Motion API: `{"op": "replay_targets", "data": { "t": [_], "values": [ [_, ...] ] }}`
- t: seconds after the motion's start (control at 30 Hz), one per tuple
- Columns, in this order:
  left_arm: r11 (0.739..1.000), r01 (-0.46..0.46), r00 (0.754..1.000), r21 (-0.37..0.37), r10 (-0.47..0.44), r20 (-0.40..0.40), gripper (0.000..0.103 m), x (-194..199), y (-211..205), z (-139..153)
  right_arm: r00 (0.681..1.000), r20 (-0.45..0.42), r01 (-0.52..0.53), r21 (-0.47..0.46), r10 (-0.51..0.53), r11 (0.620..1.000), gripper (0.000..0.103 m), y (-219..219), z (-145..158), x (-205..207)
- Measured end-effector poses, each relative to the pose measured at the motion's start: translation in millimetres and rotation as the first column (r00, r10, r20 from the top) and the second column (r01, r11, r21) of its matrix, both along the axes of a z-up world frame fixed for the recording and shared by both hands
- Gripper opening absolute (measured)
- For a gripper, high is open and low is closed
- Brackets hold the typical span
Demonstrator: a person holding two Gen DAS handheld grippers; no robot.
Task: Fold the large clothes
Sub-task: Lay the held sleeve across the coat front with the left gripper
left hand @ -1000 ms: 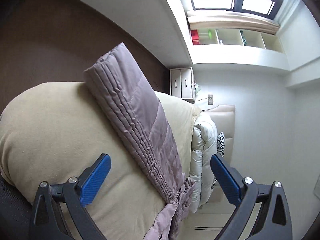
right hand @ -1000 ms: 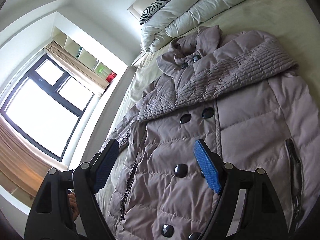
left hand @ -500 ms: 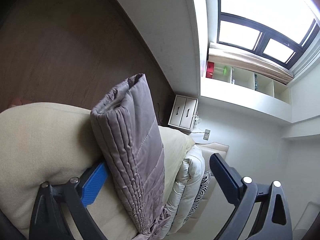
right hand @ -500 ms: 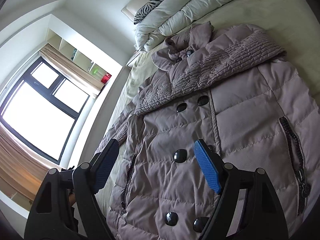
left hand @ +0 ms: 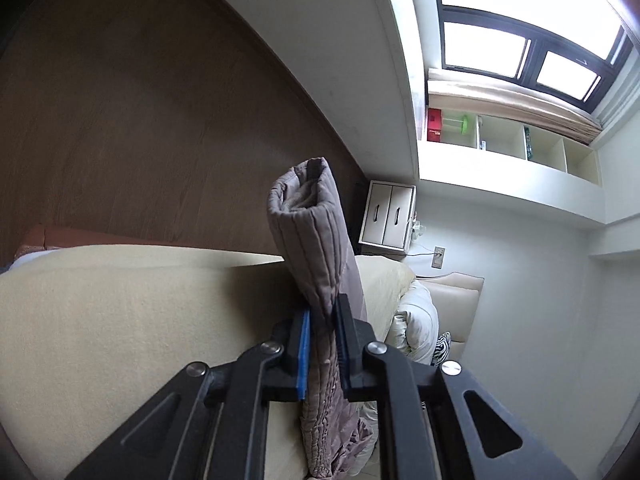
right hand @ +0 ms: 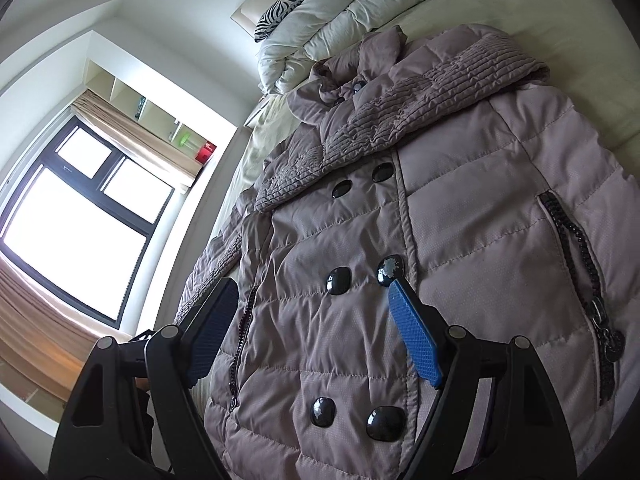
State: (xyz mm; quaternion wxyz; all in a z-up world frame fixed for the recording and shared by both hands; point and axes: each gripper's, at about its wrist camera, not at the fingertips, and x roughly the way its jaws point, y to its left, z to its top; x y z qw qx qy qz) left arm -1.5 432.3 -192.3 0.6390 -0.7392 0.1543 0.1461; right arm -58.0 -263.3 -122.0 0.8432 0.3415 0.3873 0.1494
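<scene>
Presently, item: padded coat [right hand: 420,240], front up on the bed [right hand: 560,20], collar toward the duvet [right hand: 360,4].
Left gripper [left hand: 322,344]: pinched tight on the coat's sleeve [left hand: 316,248] near the cuff.
Right gripper [right hand: 312,332]: spread wide above the coat's buttons [right hand: 338,282], holding nothing.
Risk: slick quilted sleeve could slide from the pads when pulled across.
Risk: with the right gripper idle, the coat body may drag and bunch.
</scene>
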Motion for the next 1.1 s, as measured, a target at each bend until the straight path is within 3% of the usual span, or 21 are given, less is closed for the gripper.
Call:
{"op": "replay_targets", "data": {
  "t": [0.13, 0.2, 0.27, 0.3, 0.37, 0.47, 0.63, 0.7, 0.73, 0.8, 0.9, 0.97, 1.07, 1.1],
  "values": [
    [0.974, 0.089, 0.995, 0.208, -0.095, 0.020, 0.011, 8, -19, 55, 1.000, 0.001, 0.013, 0.002, -0.013, 1.000, 0.077, -7, -2, -3],
    [0.928, 0.159, 0.984, 0.337, -0.176, 0.020, 0.009, 20, -38, 91, 1.000, 0.004, 0.021, 0.007, -0.021, 1.000, 0.077, -10, -2, -4],
    [0.847, 0.241, 0.961, 0.474, -0.276, 0.005, 0.009, 37, -70, 129, 0.999, 0.005, 0.032, 0.015, -0.032, 0.999, 0.077, -13, -3, -4],
    [0.790, 0.287, 0.943, 0.542, -0.334, -0.013, 0.009, 47, -91, 146, 0.999, 0.006, 0.038, 0.019, -0.038, 0.999, 0.077, -15, -4, -5],
    [0.645, 0.374, 0.893, 0.666, -0.443, -0.072, 0.009, 67, -145, 176, 0.999, 0.008, 0.047, 0.027, -0.047, 0.999, 0.077, -19, -5, -6],
    [0.408, 0.476, 0.787, 0.779, -0.592, -0.171, 0.009, 91, -239, 196, 0.998, 0.012, 0.060, 0.037, -0.060, 0.998, 0.077, -27, -7, -8],
    [0.002, 0.566, 0.586, 0.825, -0.704, -0.400, 0.009, 105, -398, 172, 0.995, 0.016, 0.102, 0.061, -0.103, 0.993, 0.077, -49, -10, -13],
    [-0.119, 0.573, 0.520, 0.811, -0.712, -0.472, 0.007, 97, -445, 149, 0.993, 0.004, 0.116, 0.079, -0.116, 0.990, 0.077, -60, -14, -12],
    [-0.160, 0.578, 0.493, 0.800, -0.714, -0.498, 0.007, 94, -463, 138, 0.993, -0.010, 0.114, 0.093, -0.114, 0.989, 0.077, -64, -18, -9],
    [-0.197, 0.591, 0.458, 0.782, -0.715, -0.527, 0.001, 89, -486, 123, 0.994, -0.046, 0.107, 0.121, -0.102, 0.987, 0.077, -70, -26, -1],
    [-0.200, 0.611, 0.444, 0.766, -0.714, -0.541, 0.001, 88, -490, 110, 0.994, -0.085, 0.078, 0.190, -0.063, 0.979, 0.081, -69, -40, 17],
    [-0.177, 0.626, 0.453, 0.760, -0.710, -0.539, 0.001, 97, -484, 109, 0.992, -0.125, 0.063, 0.236, -0.034, 0.970, 0.083, -60, -48, 34],
    [-0.104, 0.621, 0.492, 0.777, -0.720, -0.490, 0.002, 90, -462, 113, 0.992, -0.124, 0.000, 0.263, 0.034, 0.965, 0.083, -37, -48, 64],
    [-0.084, 0.620, 0.503, 0.780, -0.720, -0.478, 0.006, 88, -456, 114, 0.991, -0.123, -0.022, 0.279, 0.058, 0.960, 0.083, -29, -47, 75]
  ]
}}
